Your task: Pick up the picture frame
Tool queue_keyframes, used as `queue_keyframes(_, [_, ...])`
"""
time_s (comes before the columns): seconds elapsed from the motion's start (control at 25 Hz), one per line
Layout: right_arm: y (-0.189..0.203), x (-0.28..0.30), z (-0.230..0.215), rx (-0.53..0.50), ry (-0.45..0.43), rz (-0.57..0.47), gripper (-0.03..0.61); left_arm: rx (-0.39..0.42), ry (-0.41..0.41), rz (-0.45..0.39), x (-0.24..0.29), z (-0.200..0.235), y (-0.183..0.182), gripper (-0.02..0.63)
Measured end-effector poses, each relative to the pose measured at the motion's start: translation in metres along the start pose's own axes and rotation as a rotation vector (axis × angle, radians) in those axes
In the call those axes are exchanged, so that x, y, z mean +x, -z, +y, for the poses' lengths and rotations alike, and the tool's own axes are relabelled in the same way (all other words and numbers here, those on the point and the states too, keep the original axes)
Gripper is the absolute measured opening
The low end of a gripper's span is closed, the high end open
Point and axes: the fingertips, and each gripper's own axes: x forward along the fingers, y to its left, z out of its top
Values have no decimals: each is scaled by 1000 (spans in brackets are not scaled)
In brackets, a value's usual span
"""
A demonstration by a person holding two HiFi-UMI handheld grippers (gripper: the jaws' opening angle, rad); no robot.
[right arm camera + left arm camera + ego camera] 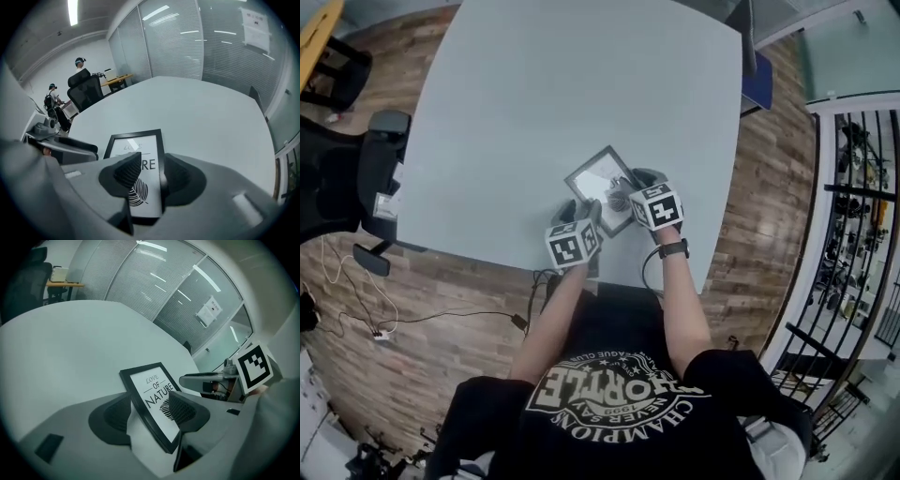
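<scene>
A black picture frame with a white "Love of Nature" leaf print lies flat on the pale grey table, near its front edge. My left gripper reaches it from the near left. In the left gripper view the frame's left border runs between the wide-apart pads of the left gripper, and table shows beside it. My right gripper comes in from the near right. Its pads stand either side of the frame's right border, the right gripper open around it. Neither pair presses on it.
A black office chair stands at the table's left edge, with cables on the wood floor below. A blue seat is at the far right corner and a black metal rack further right. People stand by desks in the background.
</scene>
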Motion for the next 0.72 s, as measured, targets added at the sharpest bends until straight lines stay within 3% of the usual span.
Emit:
queue_keyframes(0.48, [21, 38, -22, 16, -60, 56, 141, -97, -165, 8, 34, 20, 19, 232])
queue_keyframes(0.72, [23, 42, -18, 37, -98, 45, 106, -132, -238, -1, 33, 32, 19, 131])
